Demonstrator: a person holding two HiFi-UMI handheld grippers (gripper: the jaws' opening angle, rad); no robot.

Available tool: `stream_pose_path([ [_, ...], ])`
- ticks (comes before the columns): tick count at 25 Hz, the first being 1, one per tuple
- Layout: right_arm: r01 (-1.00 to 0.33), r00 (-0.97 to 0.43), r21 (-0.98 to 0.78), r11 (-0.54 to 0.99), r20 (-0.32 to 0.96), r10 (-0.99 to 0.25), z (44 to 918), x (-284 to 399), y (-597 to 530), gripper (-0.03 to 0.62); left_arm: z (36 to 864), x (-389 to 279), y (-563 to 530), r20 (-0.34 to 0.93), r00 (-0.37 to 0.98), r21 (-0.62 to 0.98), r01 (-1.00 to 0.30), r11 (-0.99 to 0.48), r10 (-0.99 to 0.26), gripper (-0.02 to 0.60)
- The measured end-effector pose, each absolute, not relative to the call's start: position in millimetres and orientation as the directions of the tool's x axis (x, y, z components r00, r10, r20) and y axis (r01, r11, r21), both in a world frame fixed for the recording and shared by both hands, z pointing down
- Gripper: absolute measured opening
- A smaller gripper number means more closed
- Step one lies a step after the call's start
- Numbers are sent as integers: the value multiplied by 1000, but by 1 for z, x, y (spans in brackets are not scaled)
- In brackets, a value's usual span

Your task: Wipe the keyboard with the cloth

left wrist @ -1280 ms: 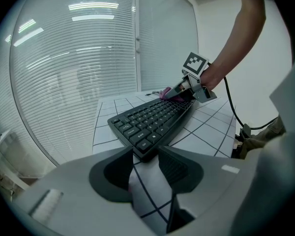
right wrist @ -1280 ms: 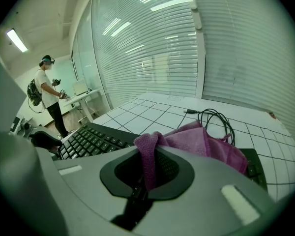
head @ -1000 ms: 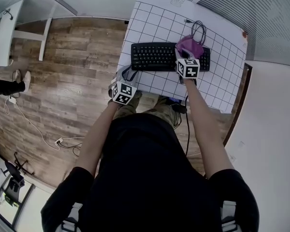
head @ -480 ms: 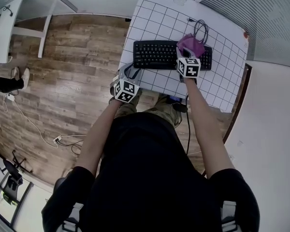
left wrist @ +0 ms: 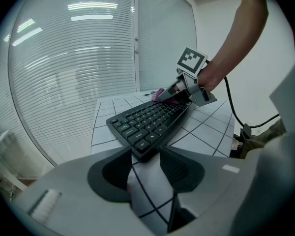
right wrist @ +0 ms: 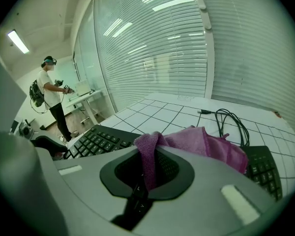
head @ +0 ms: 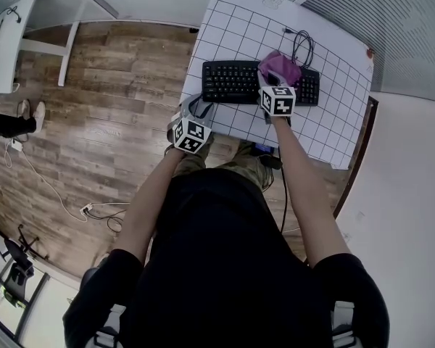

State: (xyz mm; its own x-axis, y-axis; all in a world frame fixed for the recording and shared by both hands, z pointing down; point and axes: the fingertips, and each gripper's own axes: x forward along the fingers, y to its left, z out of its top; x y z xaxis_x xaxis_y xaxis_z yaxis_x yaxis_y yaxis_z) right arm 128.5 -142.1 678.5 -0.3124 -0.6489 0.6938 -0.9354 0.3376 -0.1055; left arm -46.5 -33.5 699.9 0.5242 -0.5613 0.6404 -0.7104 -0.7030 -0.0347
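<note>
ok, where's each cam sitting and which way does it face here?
Head view: on the person's head, looking steeply down at the table; torso, both arms, left gripper and right gripper show.
Left gripper view: on the left gripper, looking along its opening, empty jaws at the near end of the keyboard; the right forearm shows.
Right gripper view: on the right gripper, looking along its jaws shut on the cloth, over the keyboard.
Shared: keyboard and cloth appear in all three.

Office: blinded glass partitions (right wrist: pixel 152 43), white desks (head: pixel 3 46), wood-look floor (head: pixel 109 100).
</note>
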Motion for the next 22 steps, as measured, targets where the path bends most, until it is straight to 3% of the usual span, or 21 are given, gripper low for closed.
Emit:
stream_pose_path([
  [22, -917, -347, -114, 382, 701, -623, 678, 105, -139, 40, 699, -46, -33, 640, 525, -38, -708, -706, -561, 154],
])
